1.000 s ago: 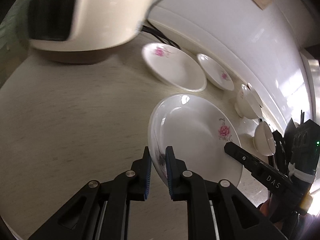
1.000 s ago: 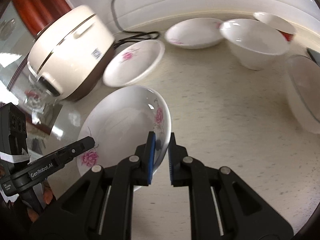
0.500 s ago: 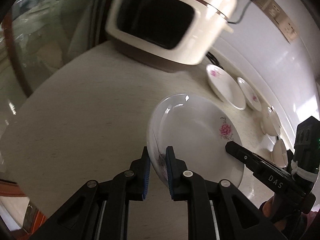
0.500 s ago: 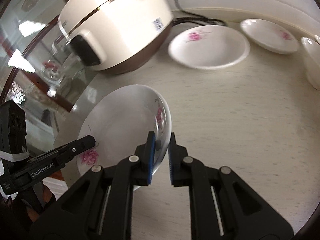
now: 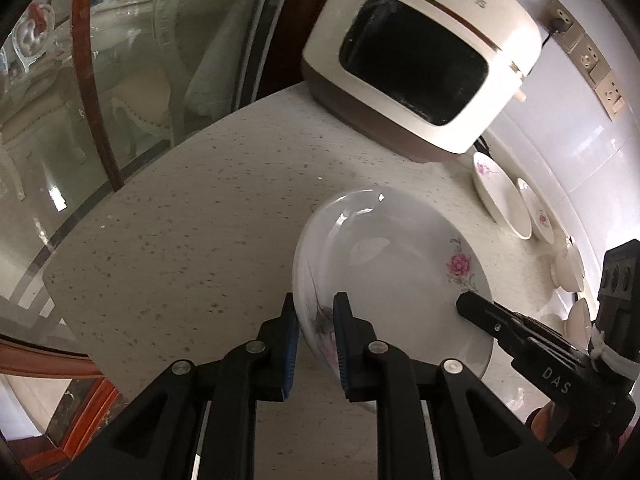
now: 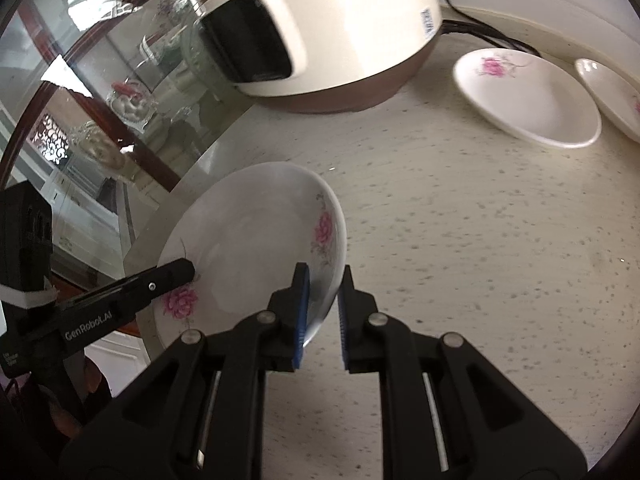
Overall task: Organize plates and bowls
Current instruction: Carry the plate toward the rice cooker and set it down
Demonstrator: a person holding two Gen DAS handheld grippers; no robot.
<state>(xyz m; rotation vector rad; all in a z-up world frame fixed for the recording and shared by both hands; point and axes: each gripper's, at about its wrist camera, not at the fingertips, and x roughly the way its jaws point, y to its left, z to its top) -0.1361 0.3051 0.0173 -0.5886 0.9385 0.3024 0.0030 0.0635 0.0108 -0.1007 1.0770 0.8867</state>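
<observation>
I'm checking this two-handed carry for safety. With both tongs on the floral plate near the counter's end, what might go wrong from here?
1. The floral plate is pinched only at opposite rims by the left tongs and right tongs; glazed china may slip if either loosens.
2. It hangs near the counter edge, so a drop could reach the floor.
3. The rice cooker stands close; a swing could clip it.

Lettering on the cooker and both grippers

The rice cooker (image 5: 420, 56) reads "theSuns" across its lid. The right gripper (image 5: 556, 376), seen from the left wrist, carries "DAS"; the left gripper (image 6: 96, 330), seen from the right wrist, carries "GenRobot.AI".
</observation>
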